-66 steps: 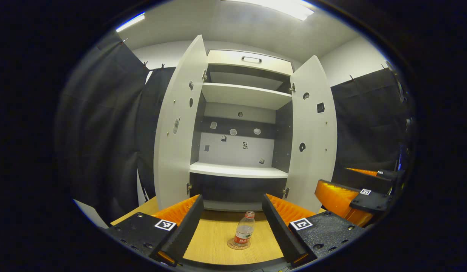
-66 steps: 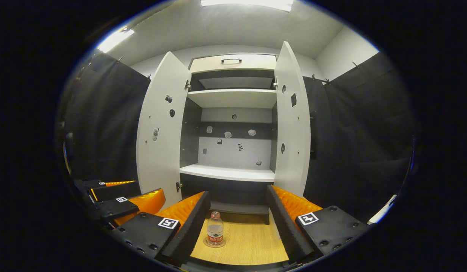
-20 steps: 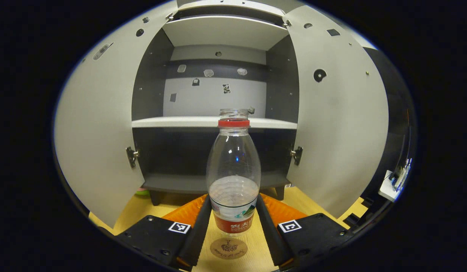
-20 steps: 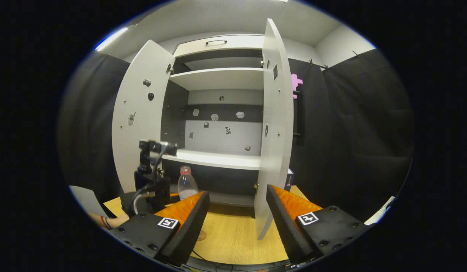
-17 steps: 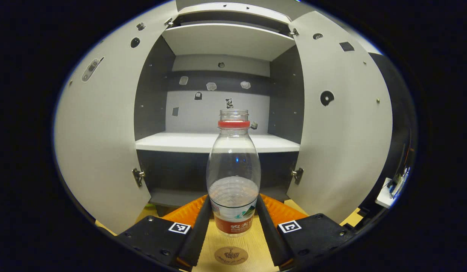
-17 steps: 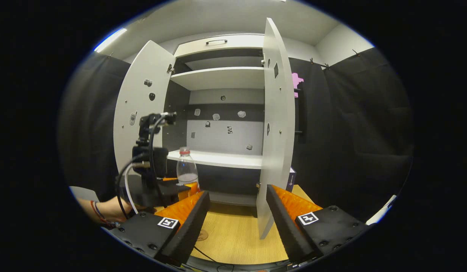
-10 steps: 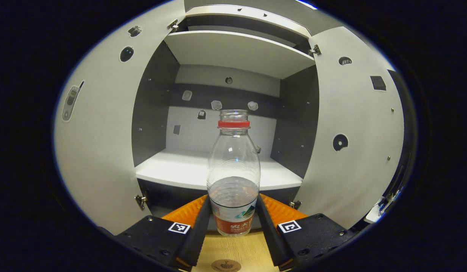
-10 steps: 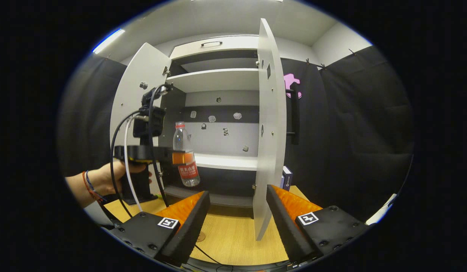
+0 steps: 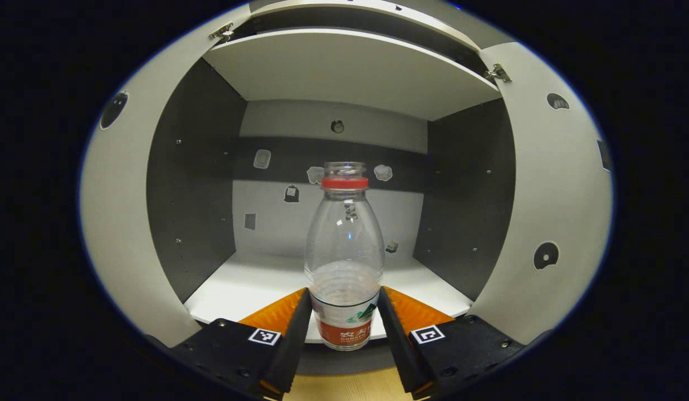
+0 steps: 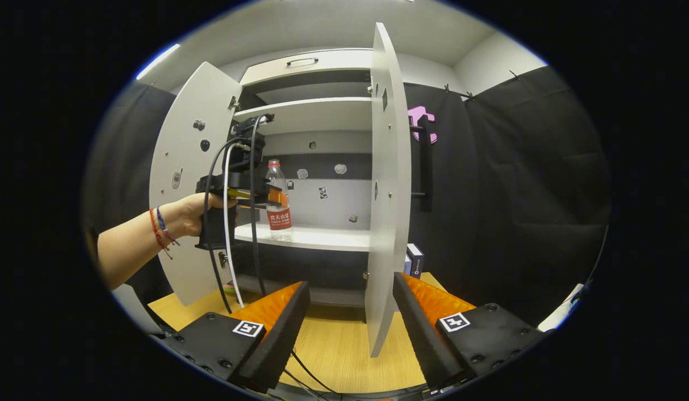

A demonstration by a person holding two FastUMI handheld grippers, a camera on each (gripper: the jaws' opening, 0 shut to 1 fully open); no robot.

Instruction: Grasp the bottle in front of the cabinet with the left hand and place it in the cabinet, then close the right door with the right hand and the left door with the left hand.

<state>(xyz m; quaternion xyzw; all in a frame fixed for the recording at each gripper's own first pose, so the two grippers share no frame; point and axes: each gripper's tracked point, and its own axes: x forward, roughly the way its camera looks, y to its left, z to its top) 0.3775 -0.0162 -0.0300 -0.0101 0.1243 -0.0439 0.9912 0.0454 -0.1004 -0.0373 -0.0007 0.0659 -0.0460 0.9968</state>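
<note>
A clear plastic bottle (image 9: 344, 262) with a red neck ring and red label, part full of water, stands upright between the fingers of my left gripper (image 9: 342, 317), which is shut on its lower body. It hangs just above the front edge of the cabinet's white middle shelf (image 9: 255, 284). In the right gripper view the bottle (image 10: 276, 203) is at that shelf (image 10: 322, 238), carried by the left gripper (image 10: 266, 196) in a person's hand (image 10: 194, 214). My right gripper (image 10: 348, 303) is open near the edge of the right door (image 10: 384, 189). The left door (image 10: 182, 184) stands open.
The cabinet stands on a wooden table (image 10: 338, 351). Small stickers dot its back wall (image 9: 322, 211). An upper shelf (image 9: 344, 67) roofs the middle bay. A small box (image 10: 414, 259) sits behind the right door. Cables (image 10: 233, 234) trail from the left gripper. Black cloth (image 10: 517, 195) hangs to the right.
The left gripper has lifted the bottle off the table and carried it up and forward to the middle shelf's front edge. The right gripper has barely moved.
</note>
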